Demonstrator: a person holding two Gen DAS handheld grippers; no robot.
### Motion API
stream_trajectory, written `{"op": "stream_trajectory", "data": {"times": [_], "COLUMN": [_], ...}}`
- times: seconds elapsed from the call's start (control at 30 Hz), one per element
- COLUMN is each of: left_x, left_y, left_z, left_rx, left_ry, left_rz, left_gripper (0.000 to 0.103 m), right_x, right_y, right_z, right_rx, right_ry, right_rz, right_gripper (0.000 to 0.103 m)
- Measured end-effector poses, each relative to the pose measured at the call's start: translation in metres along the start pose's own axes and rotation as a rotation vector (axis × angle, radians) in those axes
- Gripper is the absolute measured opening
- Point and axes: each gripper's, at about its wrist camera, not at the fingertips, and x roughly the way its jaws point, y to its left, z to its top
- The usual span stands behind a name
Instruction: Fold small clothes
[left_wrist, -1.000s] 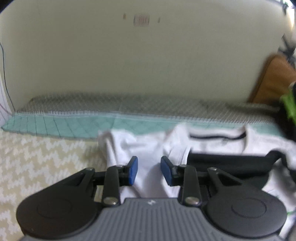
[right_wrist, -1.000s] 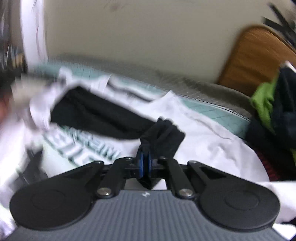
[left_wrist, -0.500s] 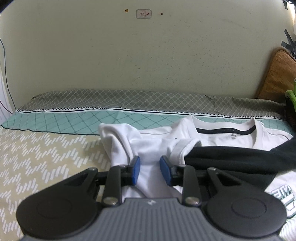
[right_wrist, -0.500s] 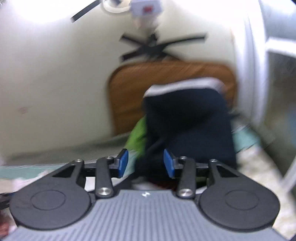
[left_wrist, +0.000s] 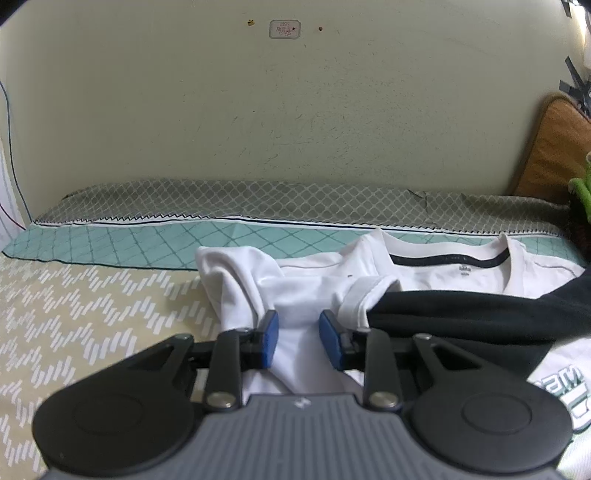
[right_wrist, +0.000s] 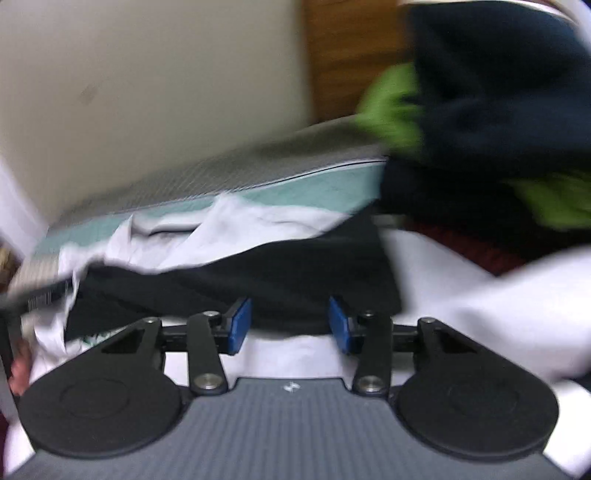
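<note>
White shirt spread on the bed, both grippers parted and empty.

The white shirt (left_wrist: 436, 266) lies on the bed (left_wrist: 92, 306), dark sleeve (left_wrist: 480, 314) across it; left gripper (left_wrist: 298, 341) and right gripper (right_wrist: 290, 325) hover over it. A clothes pile (right_wrist: 491, 122) crowds the right side.

White t-shirt (left_wrist: 436, 271) spread flat on bed, neck toward wall, left sleeve bunched and folded inward. Dark sleeve (left_wrist: 480, 314) folded across chest. Green lettering partly visible lower right.
</note>
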Motion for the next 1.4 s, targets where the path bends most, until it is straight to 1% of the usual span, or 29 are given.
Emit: {"op": "stream_trajectory", "data": {"times": [0.03,0.1,0.17,0.2,0.27,0.33,0.4,0.47,0.5,0.53,0.57,0.6,0.67,0.7,0.73,0.77,0.8,0.87,0.97,1.07,1.13,1.17,1.2,1.23,1.27,1.3,1.33,1.37,1.4], "left_x": [-0.001,-0.006,-0.014,-0.018,-0.025,-0.033,-0.038,-0.039,-0.038,-0.037,-0.035,-0.033,-0.026,-0.021,-0.018,-0.017,-0.017,-0.019,-0.030,-0.045,-0.050,-0.050,-0.049,-0.048,-0.046,-0.045,-0.043,-0.044,-0.044], "left_y": [0.002,0.007,0.011,0.011,0.009,0.004,-0.001,-0.006,-0.008,-0.010,-0.010,-0.011,-0.010,-0.008,-0.006,-0.002,0.002,0.009,0.021,0.036,0.047,0.052,0.057,0.062,0.066,0.069,0.069,0.070,0.069], "left_z": [0.000,-0.001,-0.002,-0.001,-0.001,-0.001,-0.002,-0.003,-0.004,-0.004,-0.005,-0.005,-0.005,-0.005,-0.004,-0.003,-0.002,-0.001,0.004,0.011,0.014,0.015,0.016,0.017,0.017,0.017,0.017,0.016,0.017], "left_rx": [-0.011,-0.034,-0.053,-0.055,-0.047,-0.031,-0.011,0.013,0.025,0.034,0.041,0.045,0.048,0.039,0.019,-0.004,-0.023,-0.057,-0.113,-0.165,-0.195,-0.209,-0.224,-0.241,-0.255,-0.267,-0.275,-0.276,-0.271], "left_ry": [-0.002,-0.016,-0.047,-0.061,-0.092,-0.121,-0.140,-0.142,-0.134,-0.124,-0.114,-0.102,-0.061,-0.031,-0.008,-0.002,-0.001,0.001,-0.034,-0.094,-0.121,-0.127,-0.126,-0.119,-0.112,-0.104,-0.097,-0.093,-0.092], "left_rz": [-0.012,-0.037,-0.058,-0.064,-0.078,-0.098,-0.115,-0.126,-0.132,-0.138,-0.138,-0.128,-0.095,-0.084,-0.092,-0.108,-0.118,-0.133,-0.173,-0.182,-0.180,-0.174,-0.168,-0.165,-0.168,-0.173,-0.182,-0.193,-0.205], "left_gripper": [0.029,0.033,0.041,0.042,0.042,0.042,0.042,0.044,0.044,0.044,0.044,0.044,0.045,0.045,0.045,0.045,0.045,0.045,0.046,0.050,0.051,0.052,0.052,0.052,0.052,0.052,0.052,0.052,0.053], "right_x": [-0.023,-0.071,-0.111,-0.128,-0.148,-0.153,-0.143,-0.125,-0.114,-0.110,-0.106,-0.115,-0.147,-0.164,-0.177,-0.186,-0.188,-0.182,-0.151,-0.097,-0.061,-0.036,-0.011,0.008,0.021,0.029,0.033,0.034,0.033], "right_y": [-0.011,-0.029,-0.044,-0.054,-0.070,-0.086,-0.093,-0.095,-0.098,-0.107,-0.113,-0.118,-0.120,-0.116,-0.105,-0.086,-0.064,-0.013,0.058,0.137,0.185,0.209,0.234,0.252,0.264,0.270,0.270,0.267,0.258], "right_z": [0.002,-0.002,-0.013,-0.021,-0.037,-0.054,-0.072,-0.081,-0.082,-0.082,-0.077,-0.070,-0.047,-0.033,-0.019,-0.004,0.009,0.029,0.050,0.053,0.038,0.024,0.004,-0.018,-0.041,-0.065,-0.081,-0.095,-0.102], "right_rx": [0.035,0.098,0.128,0.141,0.176,0.224,0.245,0.236,0.243,0.260,0.297,0.326,0.375,0.388,0.370,0.306,0.226,0.060,-0.132,-0.321,-0.424,-0.495,-0.599,-0.698,-0.779,-0.844,-0.882,-0.908,-0.910], "right_ry": [-0.055,-0.167,-0.262,-0.294,-0.308,-0.268,-0.222,-0.195,-0.169,-0.138,-0.122,-0.164,-0.317,-0.393,-0.439,-0.467,-0.480,-0.483,-0.432,-0.343,-0.267,-0.207,-0.120,-0.043,0.008,0.034,0.050,0.066,0.076], "right_rz": [0.004,-0.037,-0.125,-0.181,-0.253,-0.284,-0.292,-0.294,-0.287,-0.285,-0.305,-0.320,-0.348,-0.322,-0.286,-0.265,-0.263,-0.234,-0.140,-0.052,0.029,0.065,0.097,0.126,0.146,0.159,0.166,0.173,0.189], "right_gripper": [0.050,0.050,0.050,0.051,0.055,0.057,0.057,0.056,0.047,0.004,0.005,0.006,0.006,0.006,0.006,0.006,0.006,0.006,0.006,0.006,0.010,0.010,0.014,0.022,0.026,0.034,0.037,0.037,0.038]}}
